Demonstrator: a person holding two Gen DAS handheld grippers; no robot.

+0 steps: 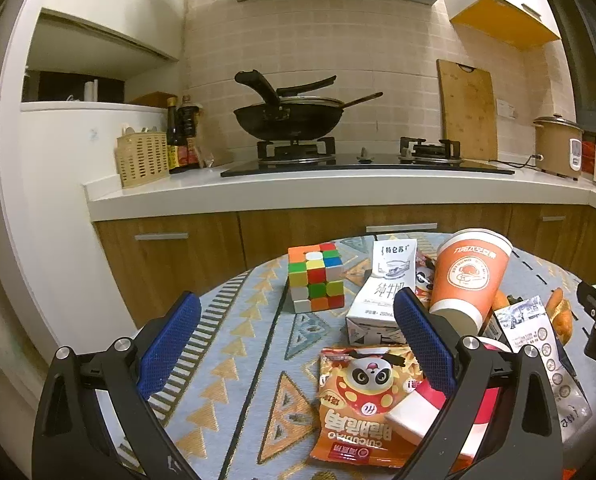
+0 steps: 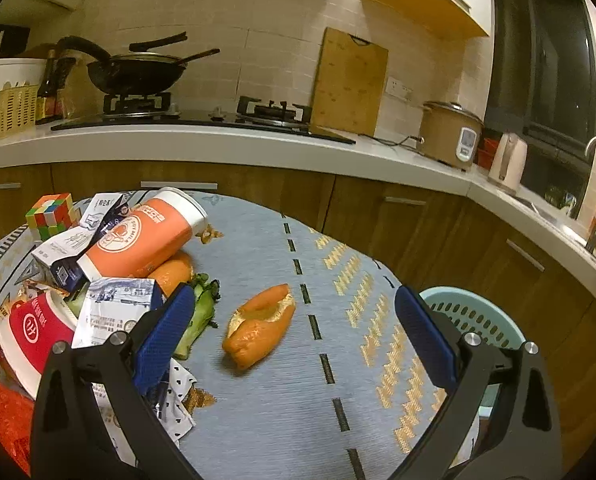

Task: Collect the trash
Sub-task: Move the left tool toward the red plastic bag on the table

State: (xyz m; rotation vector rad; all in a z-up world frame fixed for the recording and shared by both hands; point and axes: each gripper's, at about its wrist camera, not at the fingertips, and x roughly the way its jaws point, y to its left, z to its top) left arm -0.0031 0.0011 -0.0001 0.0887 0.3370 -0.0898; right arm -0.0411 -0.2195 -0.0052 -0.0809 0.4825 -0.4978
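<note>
1. Left gripper [image 1: 298, 332] stood wide open and empty over the patterned tablecloth [image 1: 233, 344]; its right finger hid part of the milk carton [image 1: 378, 296] and the red-and-white tub [image 1: 422, 412]
2. Right gripper [image 2: 293, 332] likewise gaped wide, gripping nothing; the orange peel [image 2: 259, 328] lay between its fingers, untouched
3. Trash sat heaped on the table: orange paper cup [image 2: 141, 236] tipped over on the pile, a second peel half buried beneath it, green vegetable scrap [image 2: 197, 320] partly behind the left finger
4. Pale blue basket [image 2: 470, 316] showed past the table edge, mostly blocked by the right finger
5. Snack packet [image 1: 362, 400] read "CUICUIDIAO" upside down, with a panda face; carton's small print seemed to read "250mL"; cup lettering too small to read
6. Rubik's cube [image 1: 316, 276] stood apart from the heap; torn wrapper [image 1: 538, 344] text illegible
</note>
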